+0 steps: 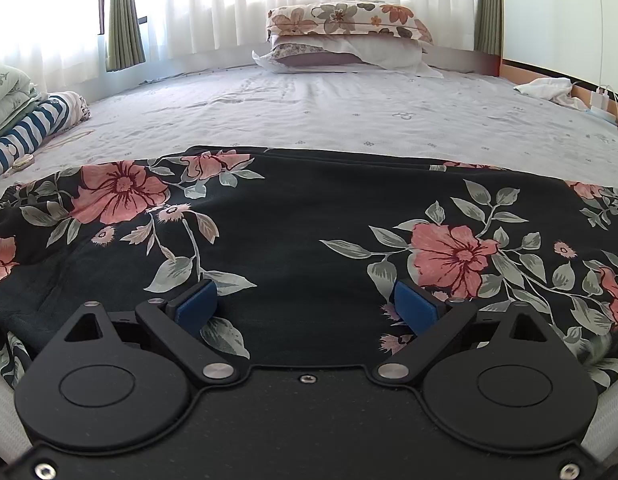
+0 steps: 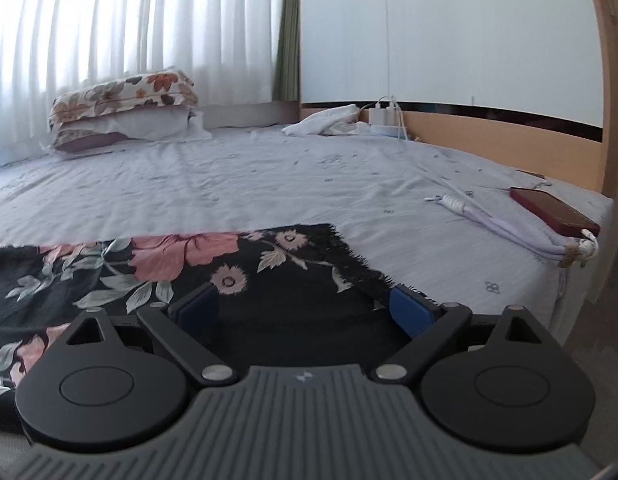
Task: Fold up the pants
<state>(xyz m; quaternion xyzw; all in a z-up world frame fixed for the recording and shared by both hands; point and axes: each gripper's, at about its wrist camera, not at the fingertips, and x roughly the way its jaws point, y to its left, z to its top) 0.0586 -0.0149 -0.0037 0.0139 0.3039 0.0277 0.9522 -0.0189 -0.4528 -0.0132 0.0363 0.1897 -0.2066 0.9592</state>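
Bed, covered by a pale printed sheet, filled both views and carried everything shown; it stretched far ahead of each claw to the curtained window. Pants, black with pink flowers and grey-green leaves, lay spread flat across the near edge of the bed, directly under and just ahead of both claws, probably laid out so that a fold could be started from the near side. In the right wrist view the pants ended in a fringed hem that ran diagonally past the right-hand finger, with bare sheet beyond it. Stacked pillows sat far ahead of the left claw, well apart from the garment, and folded bedding lay far ahead to its left. A dark red flat case and a bundled pale cord rested ahead and to the right of the right claw, near the bed's corner, clear of the work. Left claw stood wide, its blue pads low over the cloth and gripping nothing; whether they touched the fabric could not be told. Right claw was likewise spread wide and empty, straddling the hem end, seemingly placed for a pinch there.
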